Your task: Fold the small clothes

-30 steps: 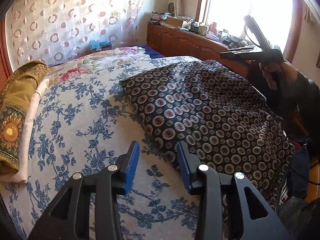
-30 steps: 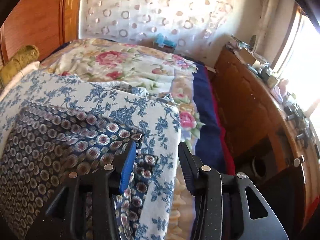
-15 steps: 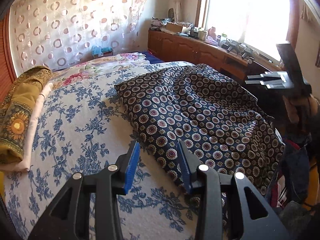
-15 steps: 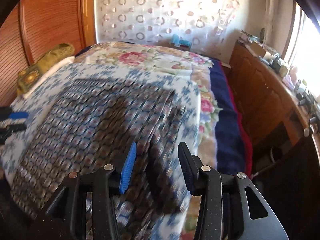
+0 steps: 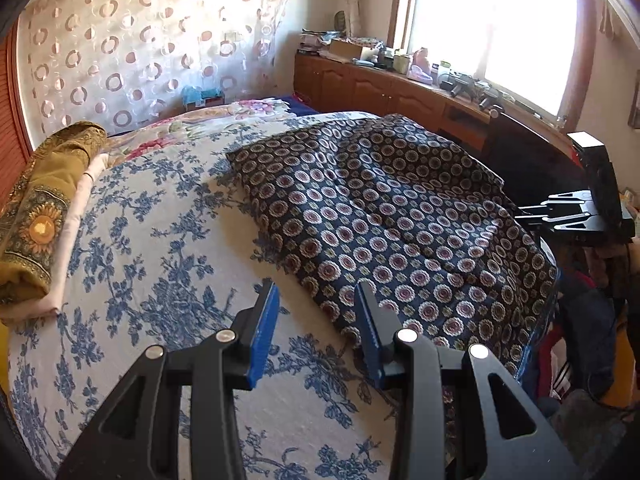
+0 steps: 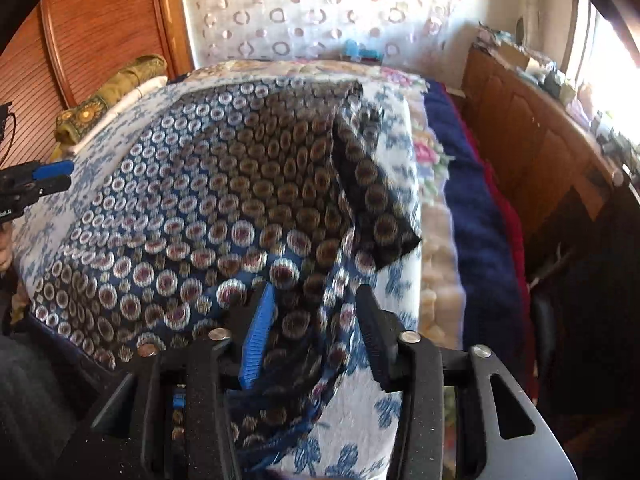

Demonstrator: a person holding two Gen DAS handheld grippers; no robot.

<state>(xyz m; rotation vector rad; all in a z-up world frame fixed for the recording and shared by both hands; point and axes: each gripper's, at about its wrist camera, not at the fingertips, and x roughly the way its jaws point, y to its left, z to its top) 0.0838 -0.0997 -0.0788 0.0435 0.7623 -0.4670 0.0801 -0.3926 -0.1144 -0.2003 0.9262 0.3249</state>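
Your left gripper (image 5: 316, 312) hangs over the blue-and-white floral bedspread (image 5: 160, 280), jaws part spread with nothing between them, the same gap as a second ago. The right-hand fingertip (image 5: 366, 300) lies just at the near edge of the navy medallion-print garment (image 5: 392, 216); whether it touches, you cannot tell. A second ago that edge sat further toward 1 o'clock of the fingers; the view has since crept a little toward it.

The garment lies spread on the bed, running from center toward 3 o'clock in the left wrist view, reaching the bed's right edge.

Your right gripper (image 6: 314, 312) has changed most. A second ago it stood at the garment's far corner, near the floral quilt (image 6: 428, 152); now it sits low at the near edge, and the frame is motion-blurred. Its jaws are closing, with a fold of the medallion garment (image 6: 240, 184) between them; the pads do not yet press on the cloth. In the left wrist view, your right gripper (image 5: 560, 212) shows at 3 o'clock, lower than before.

The folded gold sunflower-print cloth (image 5: 36, 216) stays at 9 o'clock.
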